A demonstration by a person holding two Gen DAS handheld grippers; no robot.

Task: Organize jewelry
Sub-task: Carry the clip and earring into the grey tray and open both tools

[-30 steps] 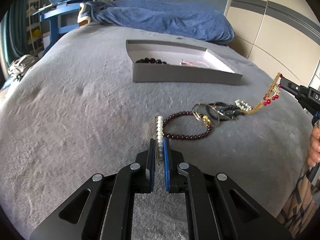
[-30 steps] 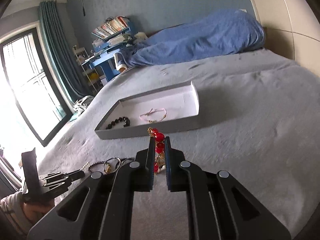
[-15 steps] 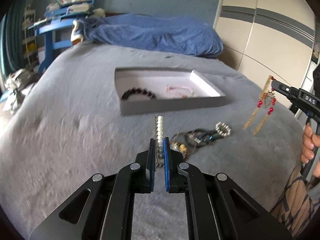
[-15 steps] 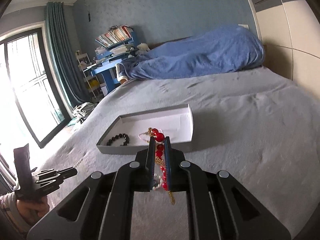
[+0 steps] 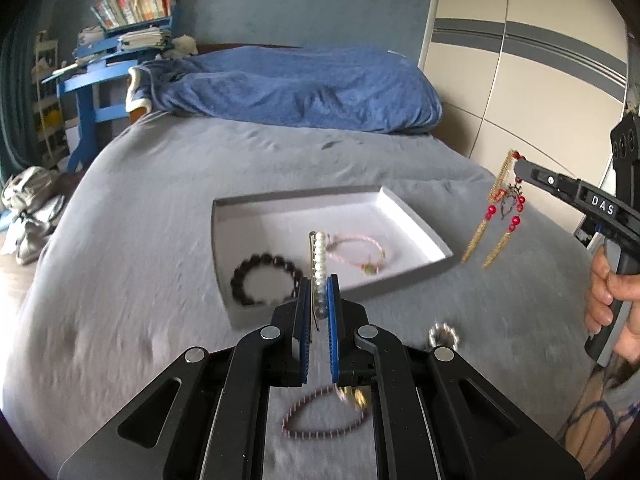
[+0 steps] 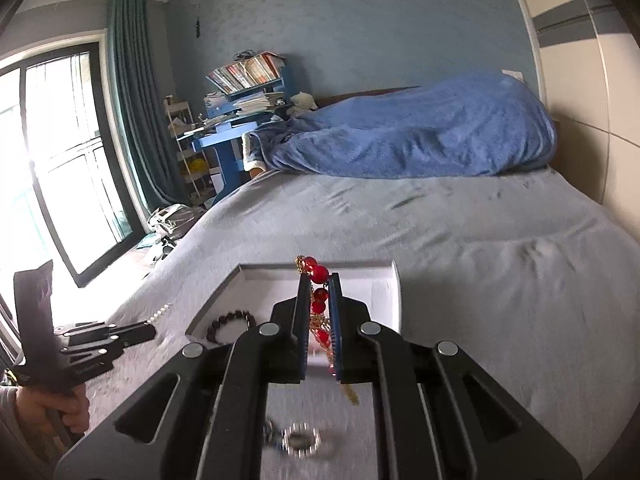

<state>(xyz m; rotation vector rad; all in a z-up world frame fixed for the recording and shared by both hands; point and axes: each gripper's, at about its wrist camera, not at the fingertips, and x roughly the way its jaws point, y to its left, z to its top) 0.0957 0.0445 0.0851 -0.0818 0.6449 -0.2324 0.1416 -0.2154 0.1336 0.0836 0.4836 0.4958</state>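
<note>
Pearl clip (image 5: 319,264) clamped in left claw (image 5: 319,312); red-bead ornament (image 6: 319,300) pinched in right claw (image 6: 318,320); maroon bracelet (image 5: 324,420) only left view.

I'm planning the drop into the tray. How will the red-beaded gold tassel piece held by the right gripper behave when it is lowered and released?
The tassel piece is probably floppy: its gold chains hang loose below the right gripper. It looks light, so it may swing. On reaching the tray, the strands would likely pile or tangle, perhaps snagging the pink bracelet.
</note>
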